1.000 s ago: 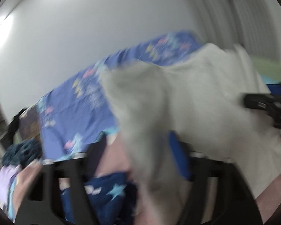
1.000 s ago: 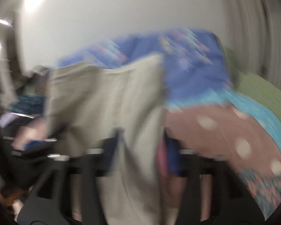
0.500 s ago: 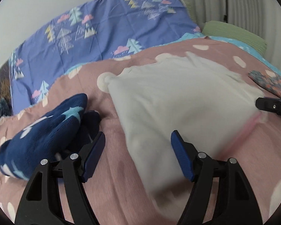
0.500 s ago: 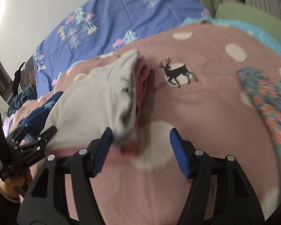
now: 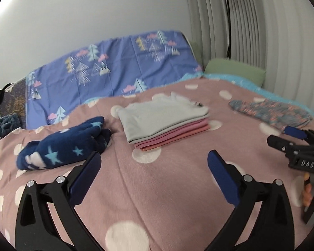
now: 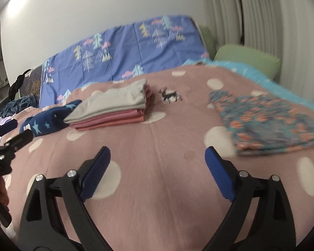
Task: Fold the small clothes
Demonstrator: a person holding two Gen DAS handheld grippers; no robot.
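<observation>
A folded grey garment [image 5: 161,117] lies on top of folded pink clothes [image 5: 173,136] in a neat stack on the pink dotted blanket [image 5: 157,188]. The stack also shows in the right wrist view [image 6: 113,106]. A crumpled navy star-print garment [image 5: 62,144] lies left of the stack. A floral teal-and-orange garment [image 6: 265,121] lies flat at the right. My left gripper [image 5: 152,167] is open and empty, held back from the stack. My right gripper [image 6: 157,163] is open and empty, between the stack and the floral garment.
A blue tree-print sheet [image 5: 115,69] covers the far side of the bed against the wall. A green pillow [image 5: 234,69] lies at the back right by the curtain. More clothes [image 5: 2,123] are piled at the far left edge.
One second ago both grippers held the grey garment in the air. It was then laid on the pink stack and let go. Both grippers have since pulled back and stand open.
</observation>
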